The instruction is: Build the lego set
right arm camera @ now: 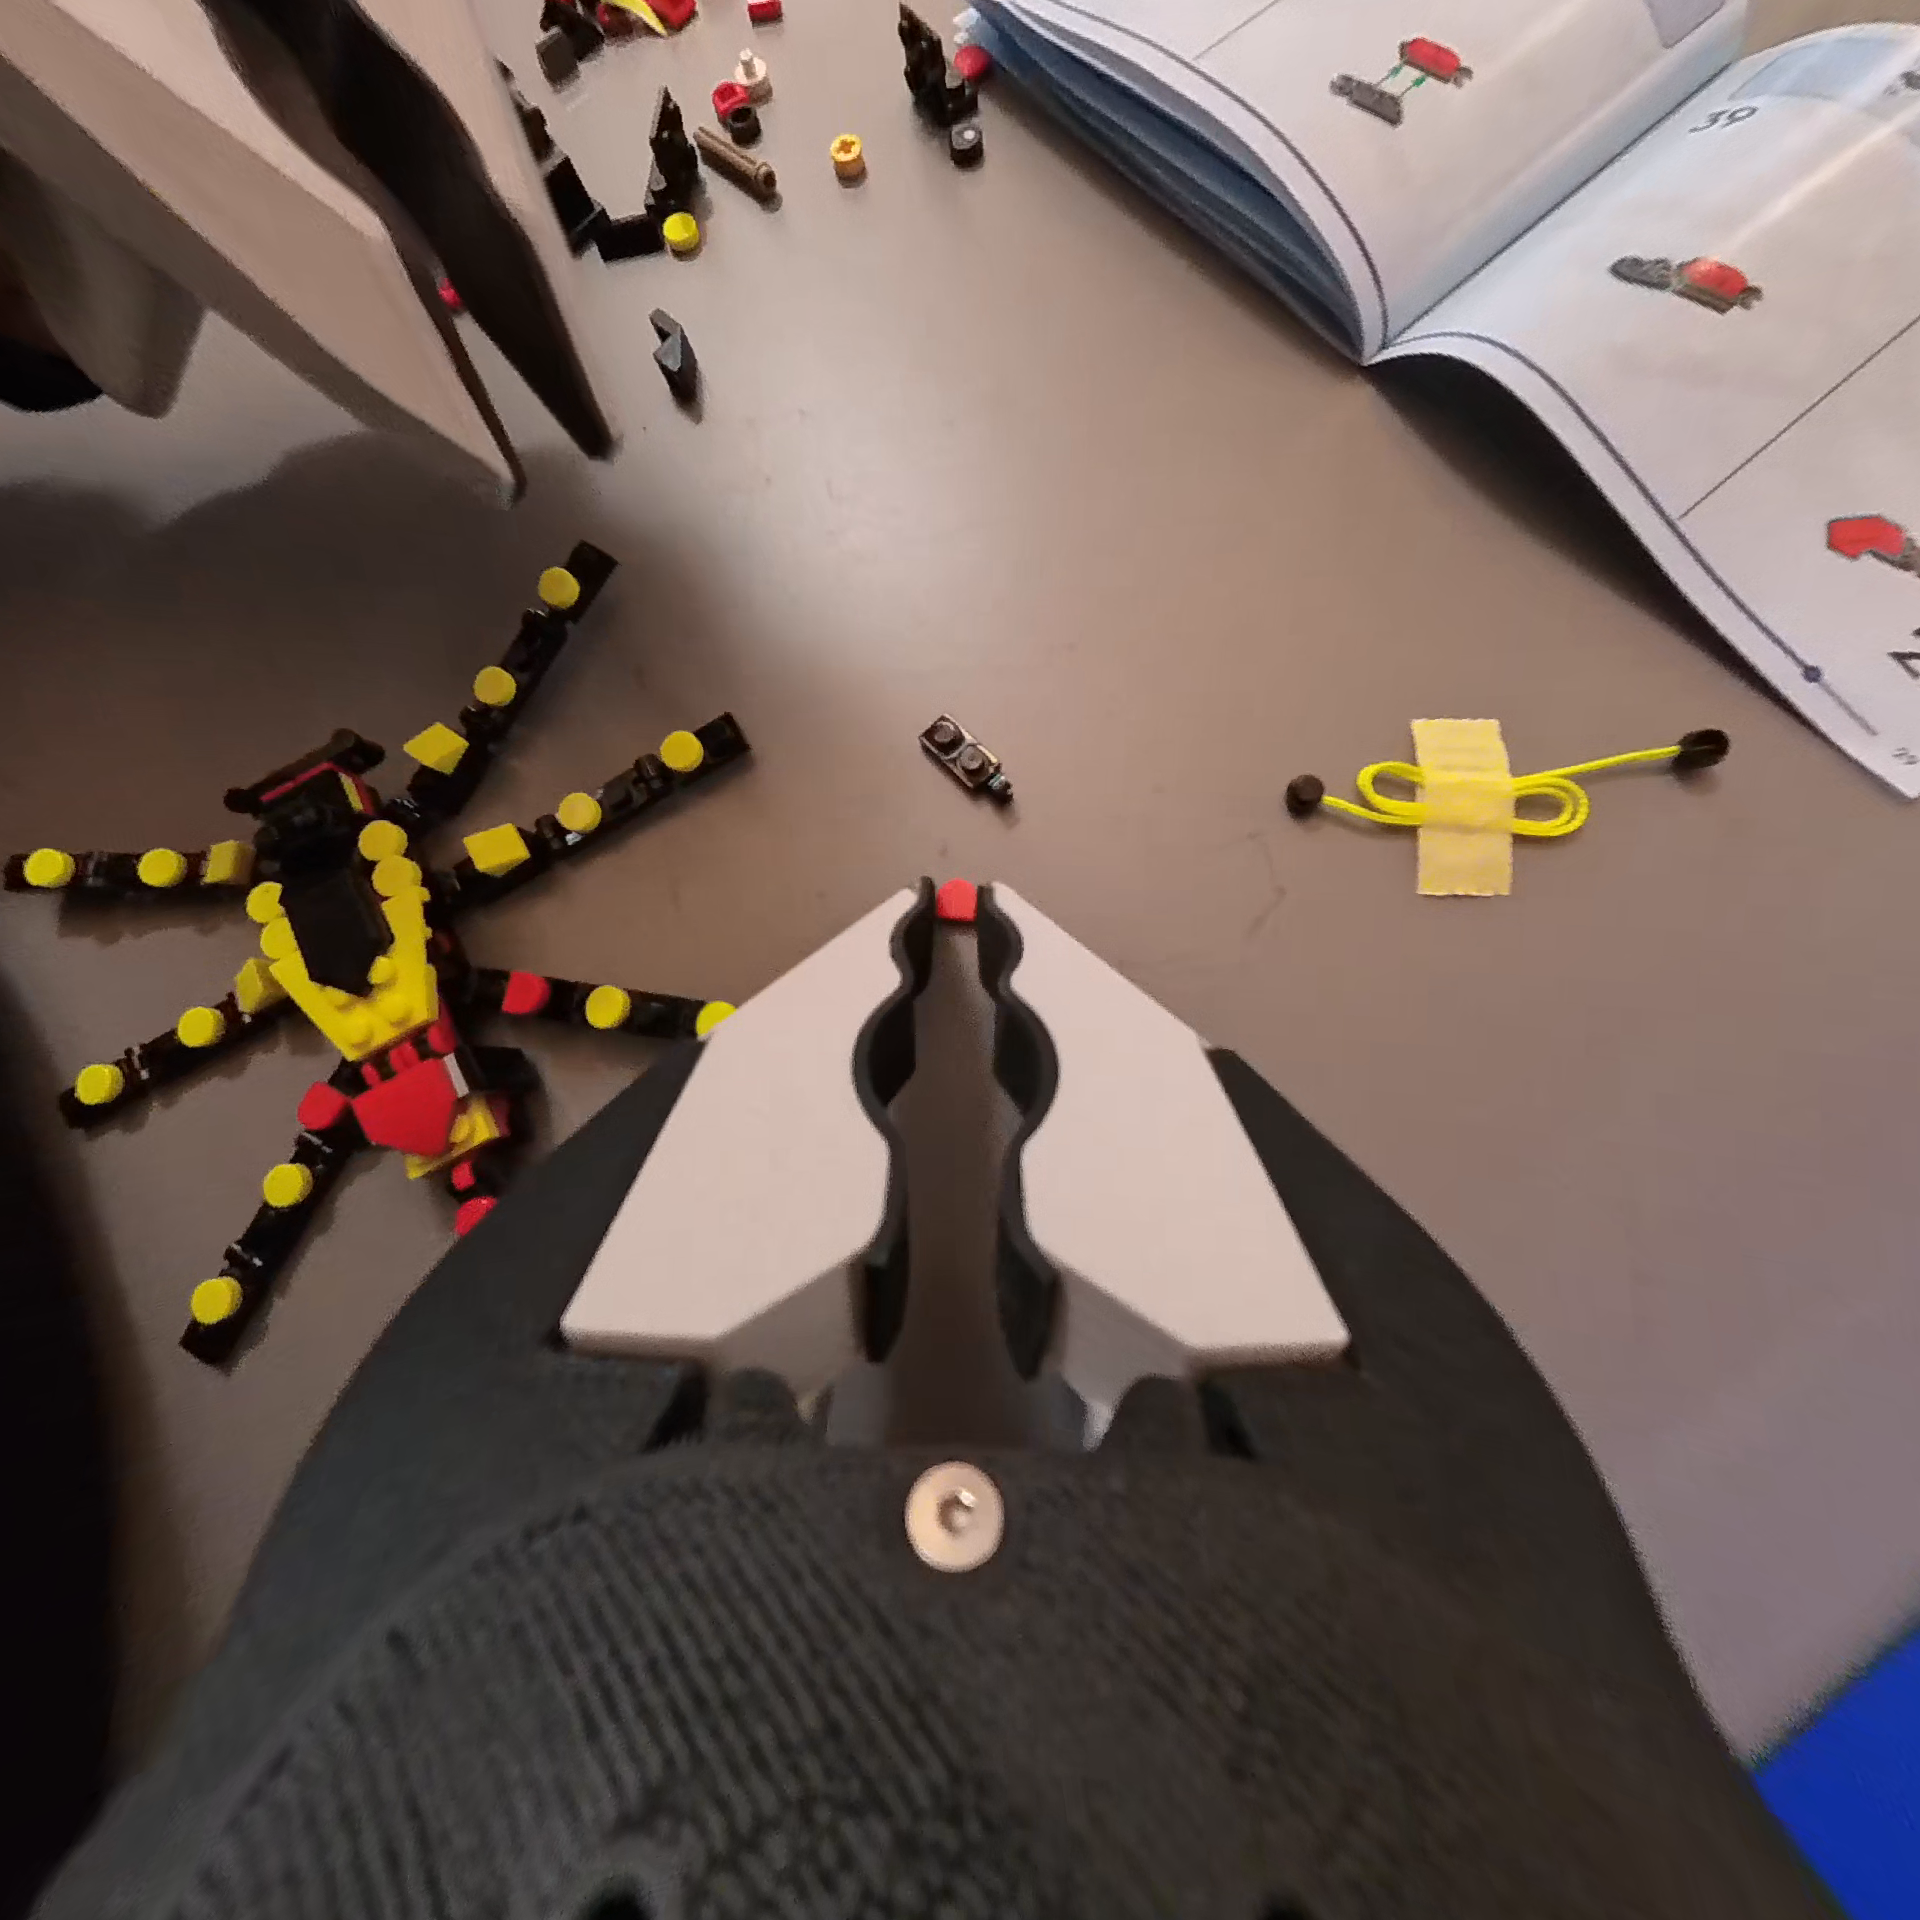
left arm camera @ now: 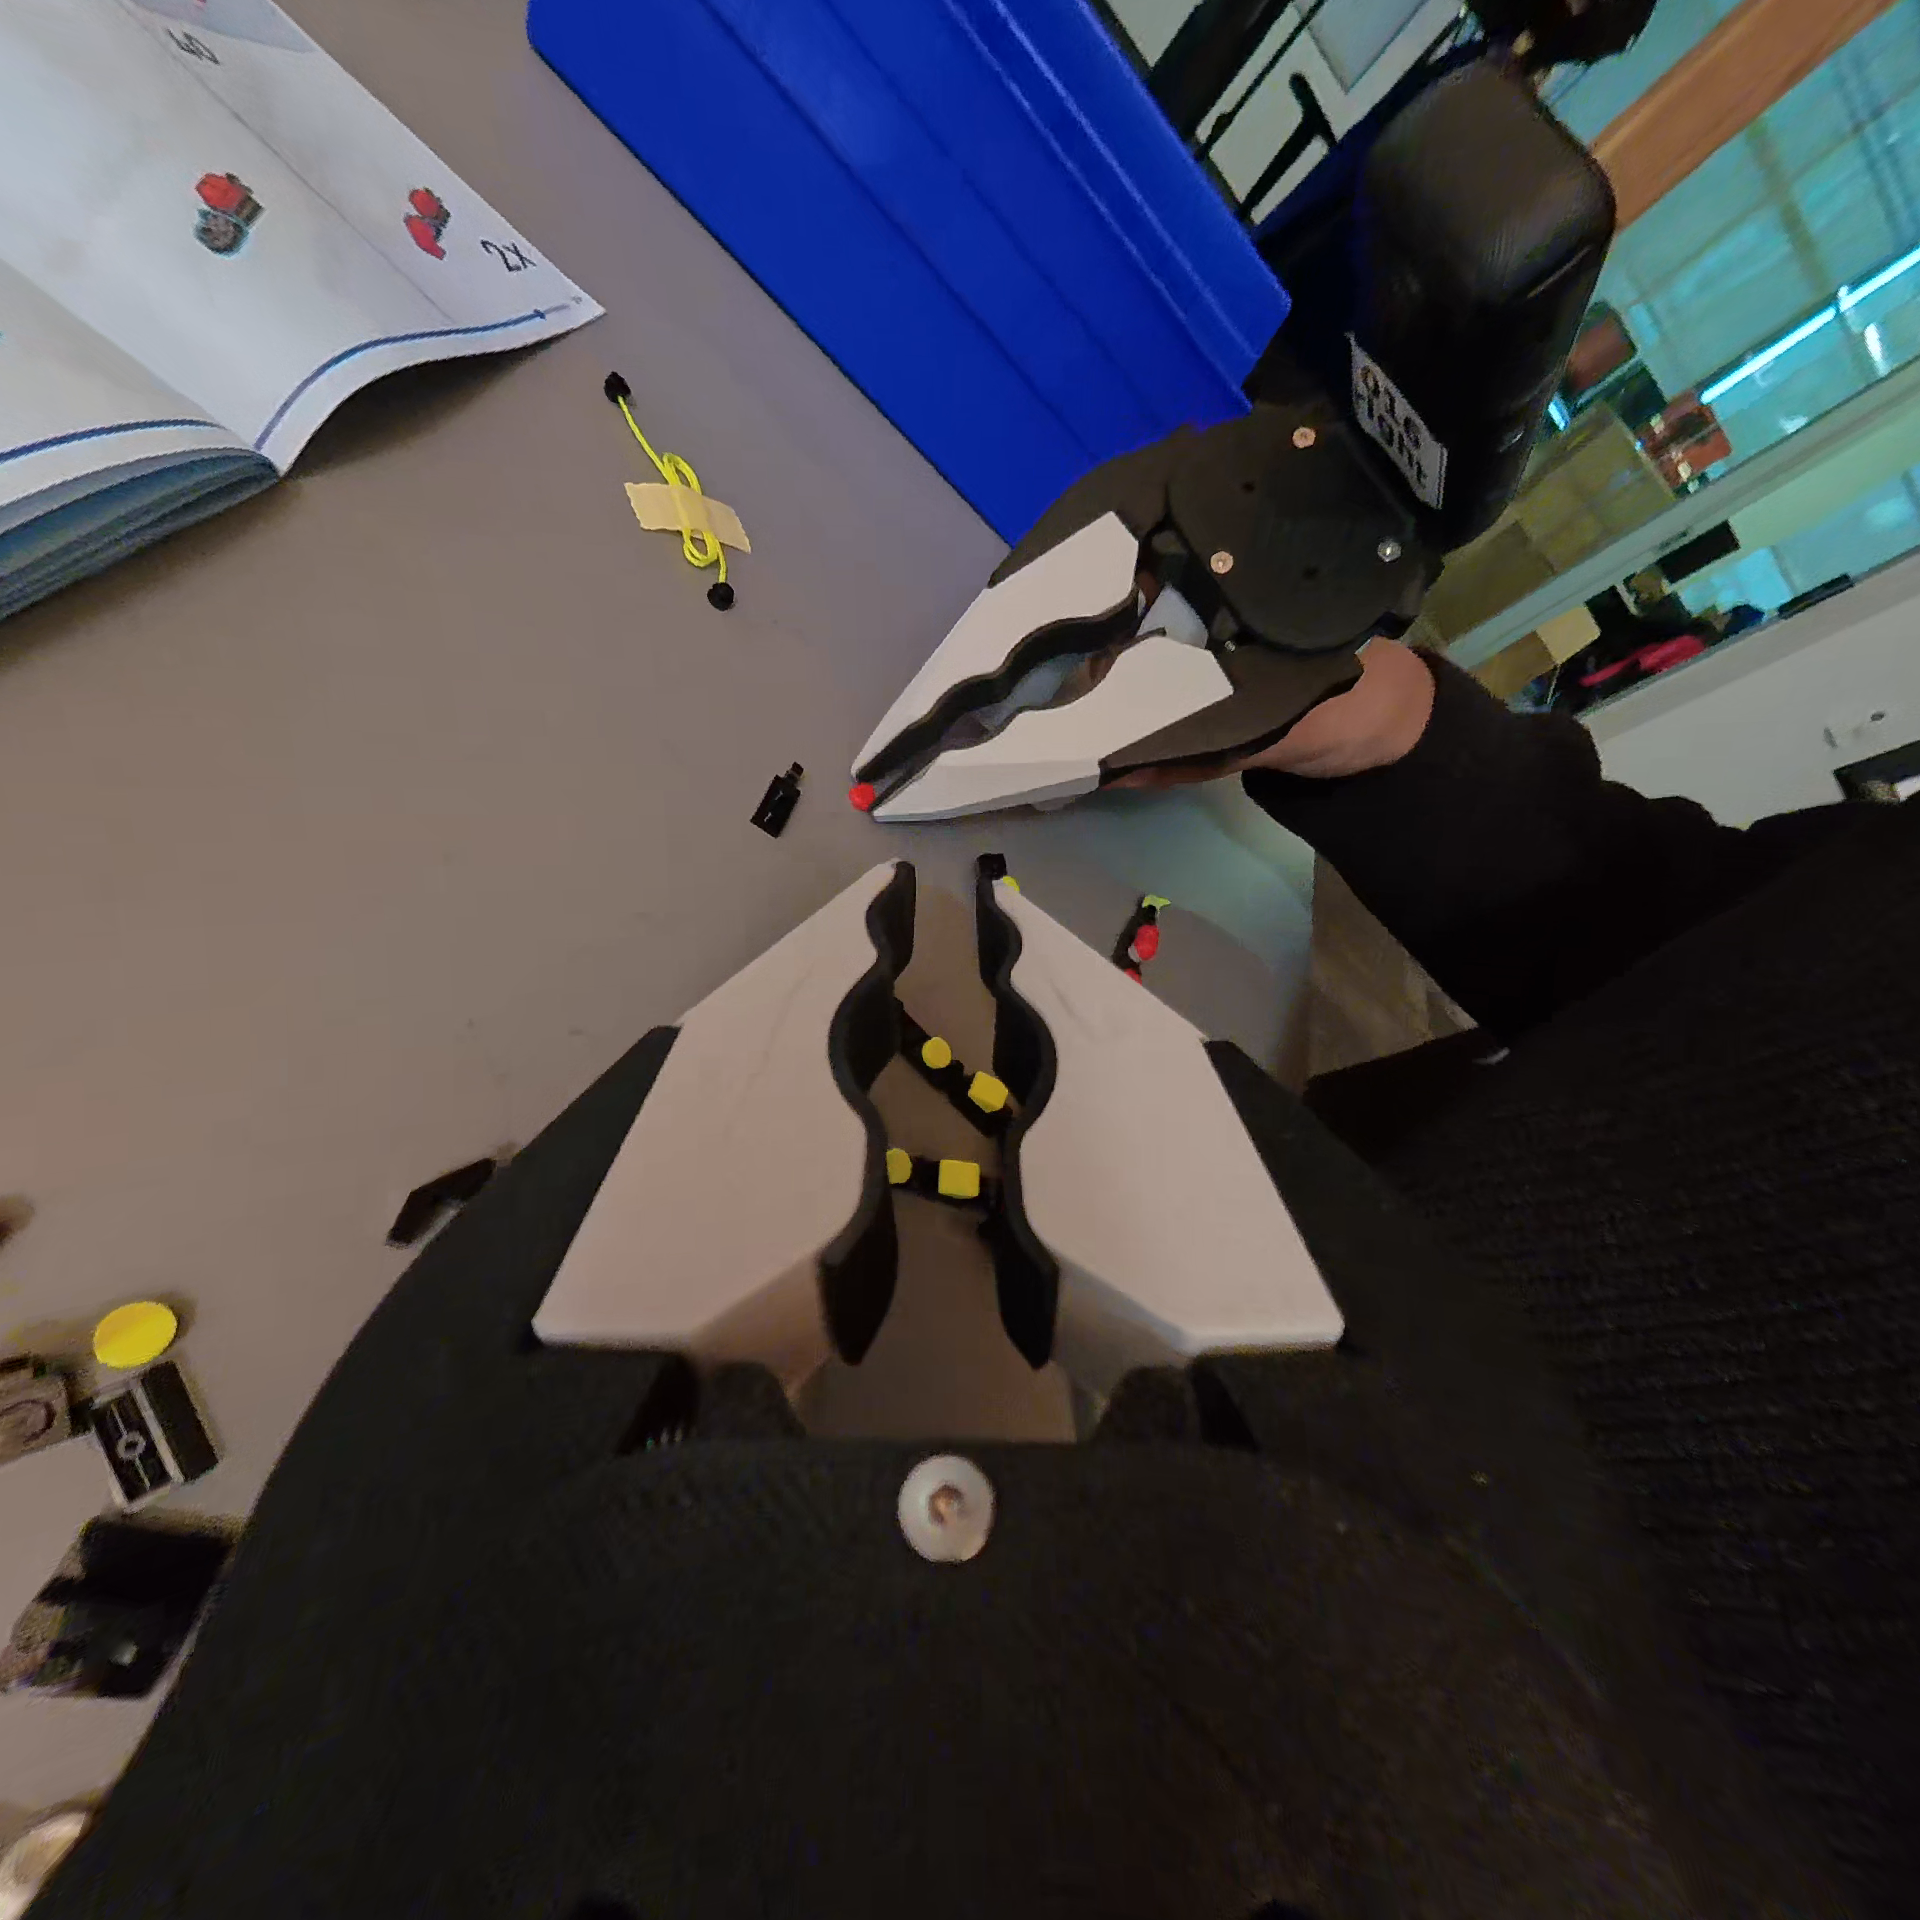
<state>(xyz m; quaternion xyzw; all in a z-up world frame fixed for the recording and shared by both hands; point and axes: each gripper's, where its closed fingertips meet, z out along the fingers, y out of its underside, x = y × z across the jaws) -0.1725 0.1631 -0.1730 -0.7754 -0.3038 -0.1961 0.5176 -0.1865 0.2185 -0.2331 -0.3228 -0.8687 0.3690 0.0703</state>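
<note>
My right gripper (right arm camera: 956,891) is shut on a small red piece (right arm camera: 956,900), held low over the grey table; it also shows in the left wrist view (left arm camera: 873,795) with the red piece (left arm camera: 860,797) at its tip. A small black plate (right arm camera: 966,758) lies just ahead of it, also seen from the left (left arm camera: 777,800). The black, yellow and red spider model (right arm camera: 343,935) lies to the left. My left gripper (left arm camera: 948,871) is open and empty, hovering over two spider legs (left arm camera: 961,1081) that show through the gap; in the right wrist view it sits top left (right arm camera: 556,468).
An open instruction booklet (right arm camera: 1558,260) (left arm camera: 156,312) lies at the far side. A yellow string under tape (right arm camera: 1460,805) (left arm camera: 686,509) lies on the table. Loose pieces (right arm camera: 665,156) (left arm camera: 135,1382) are scattered. A blue bin (left arm camera: 935,208) stands beyond the right gripper. About 9 cm separates my left fingertips from my right.
</note>
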